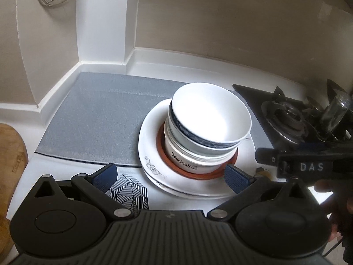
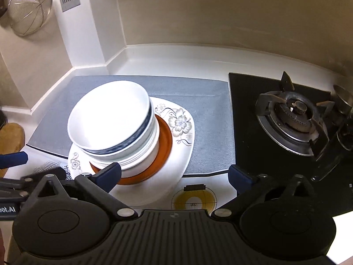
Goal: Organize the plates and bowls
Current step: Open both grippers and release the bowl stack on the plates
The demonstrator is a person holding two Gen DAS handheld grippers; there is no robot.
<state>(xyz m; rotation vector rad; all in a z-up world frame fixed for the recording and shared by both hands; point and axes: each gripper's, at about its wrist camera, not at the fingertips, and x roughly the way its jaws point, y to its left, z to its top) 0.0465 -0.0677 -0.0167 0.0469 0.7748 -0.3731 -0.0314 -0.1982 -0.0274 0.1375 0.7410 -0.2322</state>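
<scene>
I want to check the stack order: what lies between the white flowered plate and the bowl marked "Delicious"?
A brown-orange plate lies between the flowered plate and the "Delicious" bowl; the left wrist view shows this best.

Top bowl (image 1: pixel 211 112): plain white. Bowl beneath (image 2: pixel 141 130): white, dark blue band. Small plate (image 2: pixel 164 141): rust-orange. Large plate (image 2: pixel 181 123): white, grey flowers with black scrolls. Mat (image 1: pixel 92 119): grey, dark edging. Stove (image 2: pixel 293 119): black. Gripper pads (image 1: pixel 106 176): navy.

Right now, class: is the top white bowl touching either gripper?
Apart. In the left wrist view the top white bowl sits on the stack, well above the open left gripper; the right gripper holds nothing.
</scene>
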